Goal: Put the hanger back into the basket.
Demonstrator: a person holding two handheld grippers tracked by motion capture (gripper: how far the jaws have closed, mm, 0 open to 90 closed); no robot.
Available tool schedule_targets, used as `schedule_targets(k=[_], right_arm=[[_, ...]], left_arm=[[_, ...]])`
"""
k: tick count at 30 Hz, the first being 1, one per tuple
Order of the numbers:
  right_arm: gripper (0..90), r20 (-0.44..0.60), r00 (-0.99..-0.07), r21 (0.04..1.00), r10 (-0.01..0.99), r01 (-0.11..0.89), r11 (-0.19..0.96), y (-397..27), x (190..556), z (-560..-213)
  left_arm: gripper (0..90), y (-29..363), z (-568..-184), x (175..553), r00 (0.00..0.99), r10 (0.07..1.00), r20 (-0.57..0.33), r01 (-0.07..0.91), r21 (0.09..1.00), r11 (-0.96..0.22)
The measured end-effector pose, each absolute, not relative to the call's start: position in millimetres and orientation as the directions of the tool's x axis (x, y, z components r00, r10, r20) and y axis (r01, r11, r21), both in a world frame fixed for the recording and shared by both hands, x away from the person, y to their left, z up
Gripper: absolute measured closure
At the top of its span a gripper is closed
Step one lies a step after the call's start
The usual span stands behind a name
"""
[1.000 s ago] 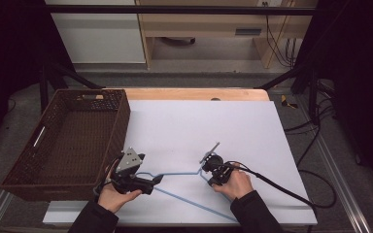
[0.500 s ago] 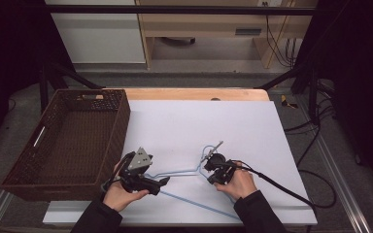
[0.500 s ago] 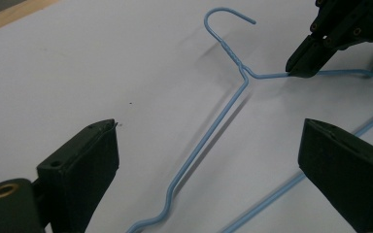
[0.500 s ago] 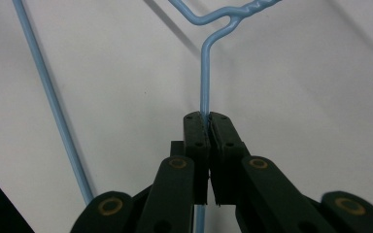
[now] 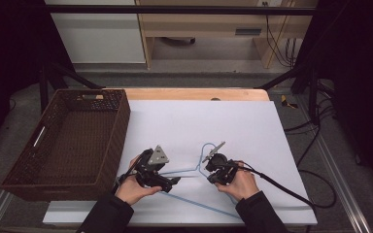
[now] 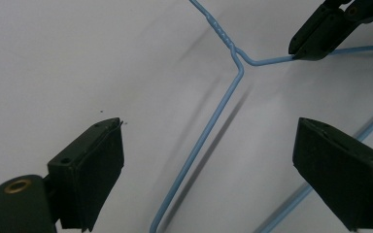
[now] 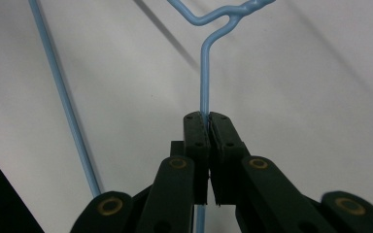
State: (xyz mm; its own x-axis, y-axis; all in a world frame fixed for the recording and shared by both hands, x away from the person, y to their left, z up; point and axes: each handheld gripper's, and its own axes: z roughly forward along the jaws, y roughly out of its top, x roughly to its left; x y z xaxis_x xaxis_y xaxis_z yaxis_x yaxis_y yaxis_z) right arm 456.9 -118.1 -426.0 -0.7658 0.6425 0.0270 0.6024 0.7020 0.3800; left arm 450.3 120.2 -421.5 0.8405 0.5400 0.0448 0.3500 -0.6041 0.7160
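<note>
On table, R gripper (image 7: 208, 119) clamps blue hanger (image 7: 205, 73); L gripper (image 6: 209, 160) wide apart, closing slightly, straddling wire, seemingly untouched.

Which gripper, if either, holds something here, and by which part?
The right gripper is shut on the blue wire hanger, on one sloping shoulder wire just below the twisted neck. The left gripper straddles the other shoulder, open.

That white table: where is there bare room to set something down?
The white table is bare across its far half, beyond the blue wire hanger, and along its right side. The brown basket is empty too. The near middle is crowded: the left gripper, the right gripper and the hanger.
</note>
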Motion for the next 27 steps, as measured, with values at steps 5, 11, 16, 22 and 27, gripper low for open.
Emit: schedule_targets(k=[5, 11, 16, 22, 27], right_arm=[[87.5, 0.025, -0.769, 0.386, 0.638, 0.596, 0.704, -118.9, 456.6, -424.7], [87.5, 0.027, -0.768, 0.390, 0.640, 0.598, 0.700, -119.4, 455.4, -422.9], [87.5, 0.028, -0.771, 0.395, 0.637, 0.594, 0.701, -120.1, 455.1, -422.0], [87.5, 0.027, -0.776, 0.396, 0.631, 0.587, 0.706, -120.6, 455.4, -421.8], [87.5, 0.028, -0.779, 0.402, 0.627, 0.583, 0.706, -121.2, 455.1, -421.2]], left_arm=[[14.3, 112.1, -426.0, 454.3, 0.846, 0.530, 0.066, 0.341, 0.697, -0.631], [21.5, 103.1, -434.4, 461.5, 0.859, 0.502, 0.099, 0.324, 0.655, -0.683], [27.8, 95.1, -439.9, 465.8, 0.871, 0.474, 0.131, 0.299, 0.623, -0.723], [38.7, 83.0, -441.3, 468.1, 0.882, 0.436, 0.179, 0.248, 0.610, -0.752], [48.5, 73.1, -443.0, 469.0, 0.888, 0.411, 0.206, 0.215, 0.604, -0.768]])
